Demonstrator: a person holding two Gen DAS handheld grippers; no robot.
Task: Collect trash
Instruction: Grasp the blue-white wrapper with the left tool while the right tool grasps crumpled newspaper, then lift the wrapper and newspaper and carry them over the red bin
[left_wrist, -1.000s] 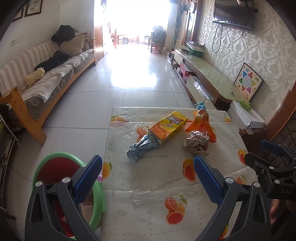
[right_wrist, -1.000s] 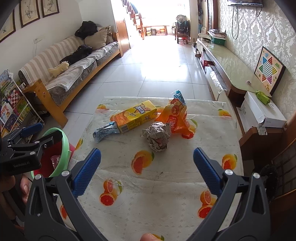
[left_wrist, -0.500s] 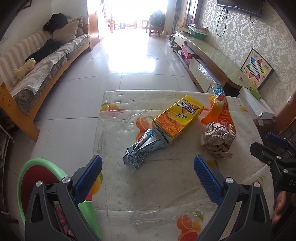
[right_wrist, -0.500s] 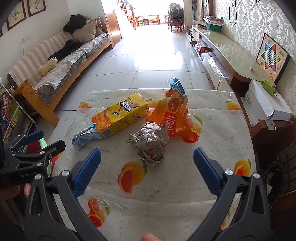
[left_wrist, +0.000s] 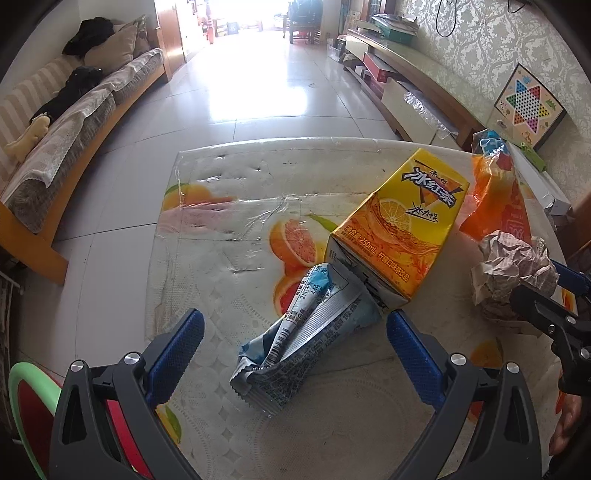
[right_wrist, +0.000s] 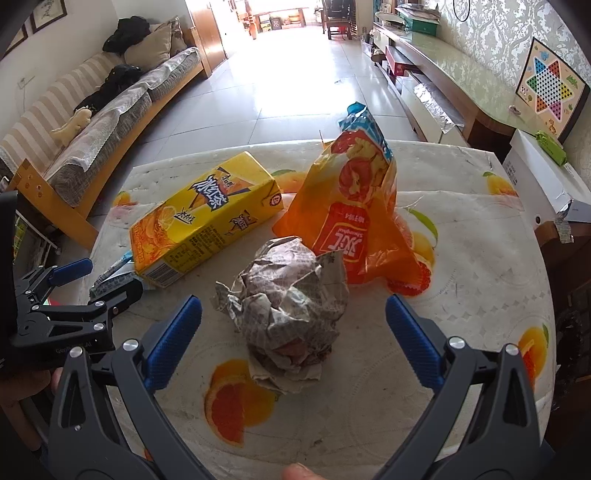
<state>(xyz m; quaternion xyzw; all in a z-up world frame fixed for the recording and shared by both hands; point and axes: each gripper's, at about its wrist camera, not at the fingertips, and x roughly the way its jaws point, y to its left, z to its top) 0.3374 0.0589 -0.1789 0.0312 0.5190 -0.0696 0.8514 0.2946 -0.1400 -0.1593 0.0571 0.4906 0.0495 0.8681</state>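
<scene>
Left gripper (left_wrist: 295, 354) spread wide around blue wrapper (left_wrist: 299, 332) | right gripper (right_wrist: 293, 336) spread wide around paper ball (right_wrist: 291, 310) | table (right_wrist: 480, 258)

Both wrist views look closely downward, sharing the table (left_wrist: 207, 258).

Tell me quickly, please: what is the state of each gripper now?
Left gripper: open, holding nothing, jaws on either side of the crumpled blue-and-silver foil wrapper.
Right gripper: open, holding nothing, around the crumpled newspaper ball.
</scene>
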